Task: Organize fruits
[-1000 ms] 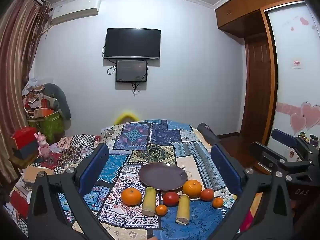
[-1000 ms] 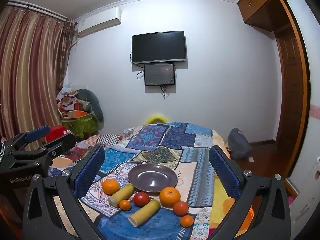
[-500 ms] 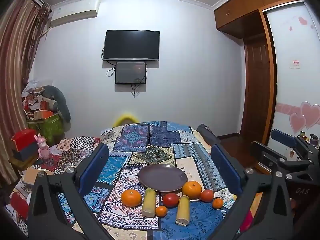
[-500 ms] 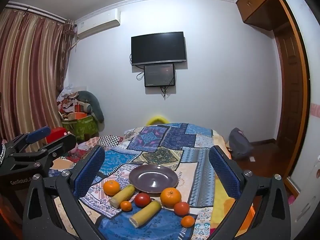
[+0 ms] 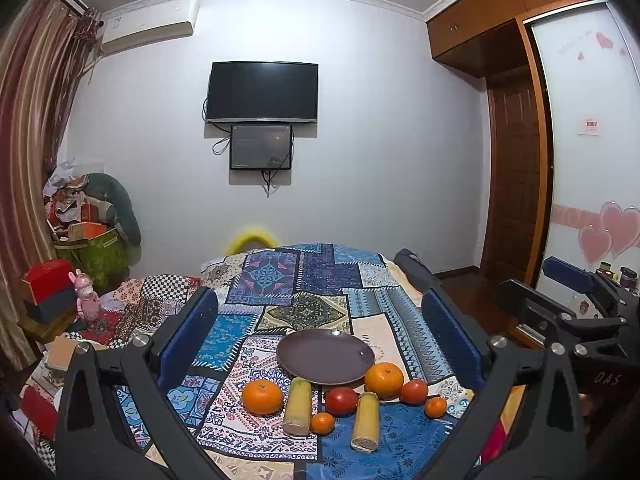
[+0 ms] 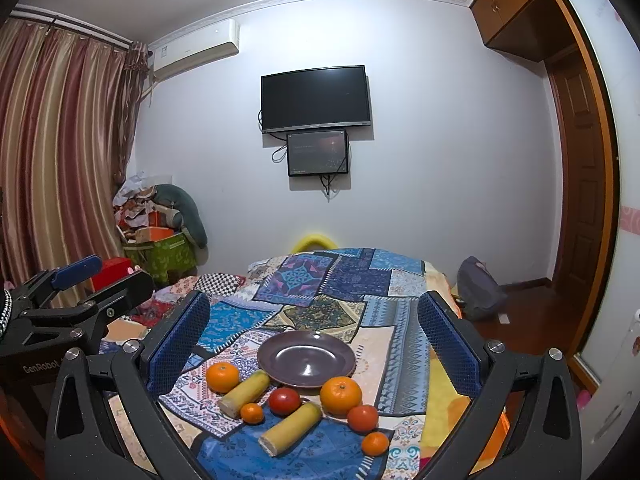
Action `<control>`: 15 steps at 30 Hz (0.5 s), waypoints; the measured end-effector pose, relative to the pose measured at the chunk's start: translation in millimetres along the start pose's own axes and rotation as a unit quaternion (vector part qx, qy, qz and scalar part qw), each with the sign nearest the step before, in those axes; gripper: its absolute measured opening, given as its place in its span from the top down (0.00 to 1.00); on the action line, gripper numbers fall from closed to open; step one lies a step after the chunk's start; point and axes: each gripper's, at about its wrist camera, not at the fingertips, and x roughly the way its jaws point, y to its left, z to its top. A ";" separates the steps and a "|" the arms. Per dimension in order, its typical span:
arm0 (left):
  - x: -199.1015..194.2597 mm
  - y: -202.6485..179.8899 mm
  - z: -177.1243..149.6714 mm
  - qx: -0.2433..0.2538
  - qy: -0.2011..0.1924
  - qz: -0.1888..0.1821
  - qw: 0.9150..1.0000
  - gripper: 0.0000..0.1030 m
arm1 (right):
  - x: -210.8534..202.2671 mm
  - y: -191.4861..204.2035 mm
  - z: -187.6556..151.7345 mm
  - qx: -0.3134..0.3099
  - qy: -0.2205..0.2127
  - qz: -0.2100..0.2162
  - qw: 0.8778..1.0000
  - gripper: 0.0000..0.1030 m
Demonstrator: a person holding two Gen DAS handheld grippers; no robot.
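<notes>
Eight pieces of produce lie on the patchwork cloth [image 5: 320, 304] just in front of the plate [image 5: 326, 356], which holds nothing; large orange [image 5: 262, 397] at its left front, second large orange [image 5: 383, 379] touching its right front rim; two yellow cylinders [image 5: 297, 406], two tomatoes [image 5: 341, 401] and two small mandarins [image 5: 322, 423] between and around them; left gripper [image 5: 320, 340] spread wide, gripping nothing, well short of the plate; right gripper [image 6: 314, 344] likewise wide apart, unloaded.
</notes>
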 end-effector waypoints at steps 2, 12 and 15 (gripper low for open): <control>0.0 -0.2 0.0 0.000 0.000 0.000 1.000 0.00 | -0.4 -1.3 -0.4 0.000 0.000 0.000 1.000 0.00; 0.2 -0.4 0.0 0.000 0.001 0.000 1.000 0.00 | -0.4 -2.7 -0.8 0.000 -0.003 -0.002 1.000 0.00; -0.6 -0.7 1.1 0.000 0.002 -0.002 1.000 0.00 | -1.2 -2.3 -0.4 -0.001 -0.004 -0.002 1.000 0.00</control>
